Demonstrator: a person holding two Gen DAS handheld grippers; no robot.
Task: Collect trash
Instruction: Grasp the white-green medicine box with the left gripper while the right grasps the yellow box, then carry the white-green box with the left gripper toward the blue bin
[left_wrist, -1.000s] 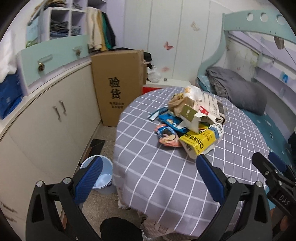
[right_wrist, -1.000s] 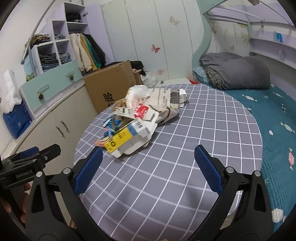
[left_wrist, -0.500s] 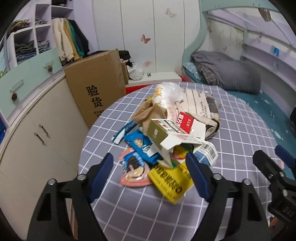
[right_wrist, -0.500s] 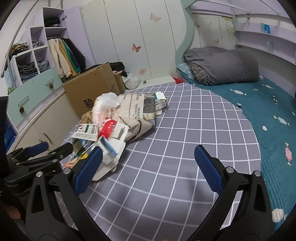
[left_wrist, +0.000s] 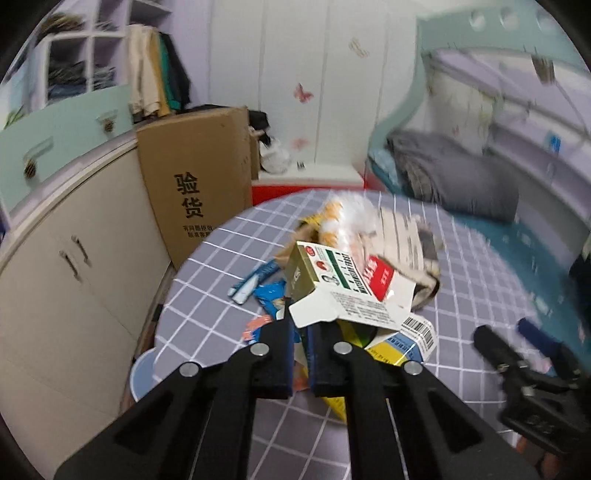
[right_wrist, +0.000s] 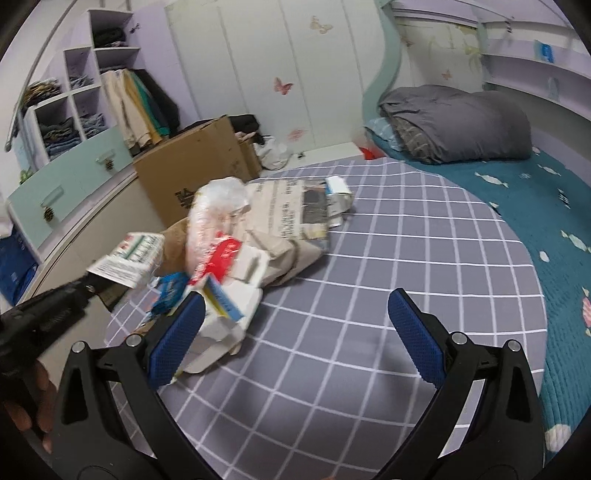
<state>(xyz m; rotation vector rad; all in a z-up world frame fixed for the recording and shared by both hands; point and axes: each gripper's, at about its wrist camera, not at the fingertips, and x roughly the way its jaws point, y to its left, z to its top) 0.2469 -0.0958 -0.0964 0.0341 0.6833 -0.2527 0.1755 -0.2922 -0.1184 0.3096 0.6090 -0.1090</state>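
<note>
text: 验货 | on: cardboard box (left_wrist: 192, 184) side | carton (left_wrist: 343, 291) print: unreadable

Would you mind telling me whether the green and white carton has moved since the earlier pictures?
Yes. The carton has tipped up off the trash pile, away from the checked tablecloth, its flap pinched in the left tool, whose jaws have just been closing.

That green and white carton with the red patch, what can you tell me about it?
The carton is a flattened cardboard box, olive green on one end, white with green lettering and a red patch on top, small print on its opened flap. It looks torn open and empty. It sits tilted at the near edge of the trash pile on the checked tablecloth, above a yellow and blue box. The left gripper, whose jaws have just been closing, pinches its white flap.
</note>
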